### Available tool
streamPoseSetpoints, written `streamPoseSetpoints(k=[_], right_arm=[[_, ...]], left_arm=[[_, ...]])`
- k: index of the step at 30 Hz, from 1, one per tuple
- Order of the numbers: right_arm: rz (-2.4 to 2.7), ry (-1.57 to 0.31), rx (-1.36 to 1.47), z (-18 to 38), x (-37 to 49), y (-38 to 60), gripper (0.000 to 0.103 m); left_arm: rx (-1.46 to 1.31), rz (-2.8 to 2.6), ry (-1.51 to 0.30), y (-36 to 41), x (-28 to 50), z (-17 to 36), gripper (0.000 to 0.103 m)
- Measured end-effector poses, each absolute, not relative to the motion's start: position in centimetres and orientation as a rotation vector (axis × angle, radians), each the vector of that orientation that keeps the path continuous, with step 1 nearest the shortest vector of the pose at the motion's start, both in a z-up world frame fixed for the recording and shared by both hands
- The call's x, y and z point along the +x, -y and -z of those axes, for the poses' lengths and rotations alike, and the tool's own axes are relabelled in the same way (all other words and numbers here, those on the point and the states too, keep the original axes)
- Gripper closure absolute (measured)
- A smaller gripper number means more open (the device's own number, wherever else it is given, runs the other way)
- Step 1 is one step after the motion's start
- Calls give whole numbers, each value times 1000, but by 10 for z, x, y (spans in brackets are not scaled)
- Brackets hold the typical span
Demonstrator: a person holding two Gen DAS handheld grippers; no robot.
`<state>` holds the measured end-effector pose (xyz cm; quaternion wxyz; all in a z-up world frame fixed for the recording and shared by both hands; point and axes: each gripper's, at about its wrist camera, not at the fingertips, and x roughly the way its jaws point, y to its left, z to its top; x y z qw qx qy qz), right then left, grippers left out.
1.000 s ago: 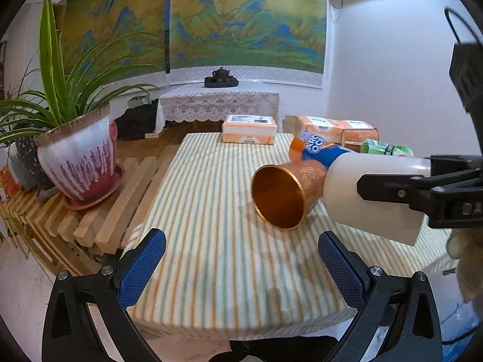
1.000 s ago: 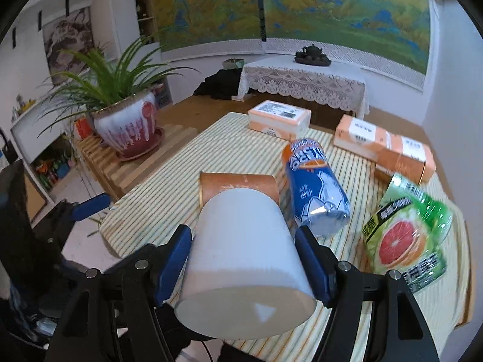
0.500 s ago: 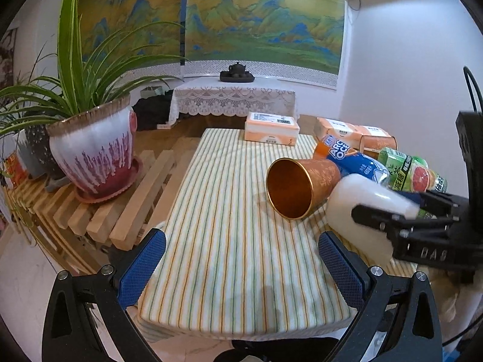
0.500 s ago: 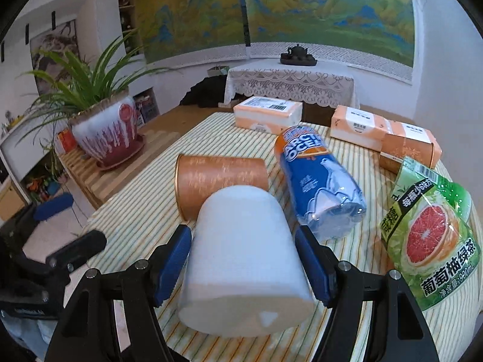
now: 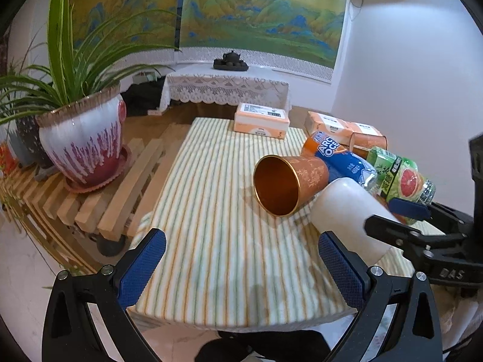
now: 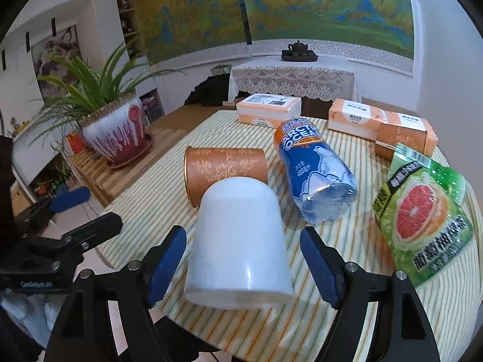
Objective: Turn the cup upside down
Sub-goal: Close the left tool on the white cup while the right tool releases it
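Observation:
A white cup [image 6: 238, 241] stands upside down, rim on the striped tablecloth [image 6: 302, 325], between the fingers of my right gripper [image 6: 243, 267]. The jaws stand apart from the cup's sides, so the gripper is open. The cup also shows in the left wrist view [image 5: 347, 214], with the right gripper [image 5: 401, 217] around it. My left gripper [image 5: 241, 264] is open and empty above the table's near edge. A copper cup [image 6: 225, 172] lies on its side just behind the white cup, its mouth to the left.
A blue Arctic Ocean bottle [image 6: 314, 169] and a green grapefruit bottle [image 6: 422, 211] lie on the table to the right. Orange tissue packs [image 6: 268, 110] sit at the far edge. A potted plant [image 5: 81, 138] stands on a slatted wooden rack [image 5: 114, 196] to the left.
My right gripper has lowered the white cup from the air onto the tablecloth, base up, and its jaws have opened off it. My left gripper has drawn back a little.

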<state>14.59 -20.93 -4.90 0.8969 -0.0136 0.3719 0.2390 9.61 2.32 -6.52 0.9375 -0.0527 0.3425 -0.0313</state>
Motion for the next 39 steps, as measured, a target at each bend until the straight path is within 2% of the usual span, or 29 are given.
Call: streamPoseSetpoints(k=[15, 25, 34, 39], right_arm=[[-179, -678, 55, 32, 72, 279, 29], [-136, -641, 92, 29, 45, 313, 29], [-146, -647, 125, 36, 40, 325, 29], [-155, -648, 132, 38, 39, 327, 29]], left_arm=[[-260, 154, -884, 17, 135, 46, 1], [-489, 149, -1141, 42, 190, 75, 4], [-476, 81, -1168, 69, 201, 88, 5], [-454, 70, -1197, 75, 211, 95, 18]])
